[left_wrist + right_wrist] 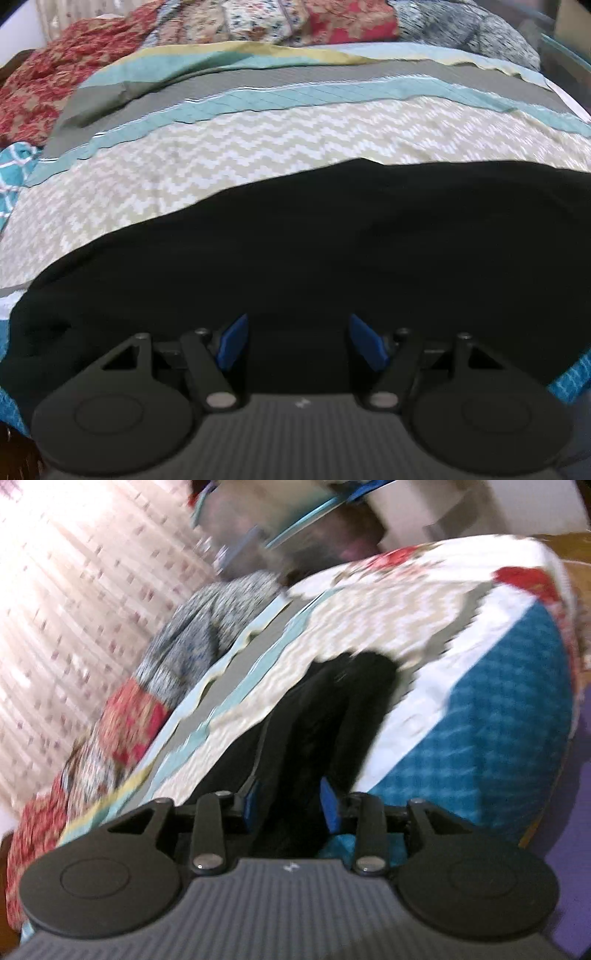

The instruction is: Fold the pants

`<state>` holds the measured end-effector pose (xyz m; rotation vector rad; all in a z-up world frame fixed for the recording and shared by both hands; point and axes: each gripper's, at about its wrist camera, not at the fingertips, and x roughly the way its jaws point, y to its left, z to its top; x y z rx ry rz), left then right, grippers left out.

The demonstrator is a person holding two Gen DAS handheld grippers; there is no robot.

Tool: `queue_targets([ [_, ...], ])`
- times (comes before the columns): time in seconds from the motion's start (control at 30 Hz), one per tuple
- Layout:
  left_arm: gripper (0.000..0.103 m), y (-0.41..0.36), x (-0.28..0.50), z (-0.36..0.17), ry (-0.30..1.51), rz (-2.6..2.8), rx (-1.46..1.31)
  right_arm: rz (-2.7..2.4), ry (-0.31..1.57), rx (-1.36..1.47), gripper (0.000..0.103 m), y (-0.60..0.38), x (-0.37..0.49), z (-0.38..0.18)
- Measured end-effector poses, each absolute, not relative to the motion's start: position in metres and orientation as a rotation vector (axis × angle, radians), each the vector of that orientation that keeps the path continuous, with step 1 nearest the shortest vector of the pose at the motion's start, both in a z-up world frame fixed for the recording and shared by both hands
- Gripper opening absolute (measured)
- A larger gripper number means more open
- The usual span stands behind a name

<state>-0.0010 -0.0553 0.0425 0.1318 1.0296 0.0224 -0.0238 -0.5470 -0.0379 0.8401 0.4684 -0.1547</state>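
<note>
Black pants (314, 251) lie spread on the patterned bedspread (258, 155). In the left wrist view they fill the lower middle, and my left gripper (298, 341) is open, its blue pads (234, 343) apart just over the near edge of the fabric. In the right wrist view the pants (321, 709) run away from me as a long dark strip. My right gripper (290, 805) is open with its blue pads (330, 805) apart at the near end of that strip. I cannot tell whether either gripper touches the cloth.
Red floral quilts (44, 85) and a grey-blue patterned cloth (469, 26) are piled along the bed's far side. A teal checked band (480, 738) of the bedspread runs along the bed edge. A bright curtain (74, 590) hangs beyond the bed.
</note>
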Motion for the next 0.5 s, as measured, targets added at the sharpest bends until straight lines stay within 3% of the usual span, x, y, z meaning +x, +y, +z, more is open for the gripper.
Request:
queue_targets([
  [0.17,0.064,-0.068,-0.001,0.038,1.052,-0.002,0.150,-0.230,0.415,0.986,0.061,-0.586,-0.031,-0.045],
  [0.23,0.064,-0.069,0.000,0.036,1.062,-0.004,0.147,-0.232,0.394,1.053,0.078,-0.598,-0.030,-0.049],
  [0.27,0.064,-0.069,0.000,0.036,1.066,-0.003,0.145,-0.220,0.386,1.078,0.081,-0.603,-0.027,-0.052],
  [0.5,0.065,-0.075,0.000,0.041,1.055,-0.025,0.141,-0.174,0.408,1.089,0.083,-0.610,0.007,-0.057],
])
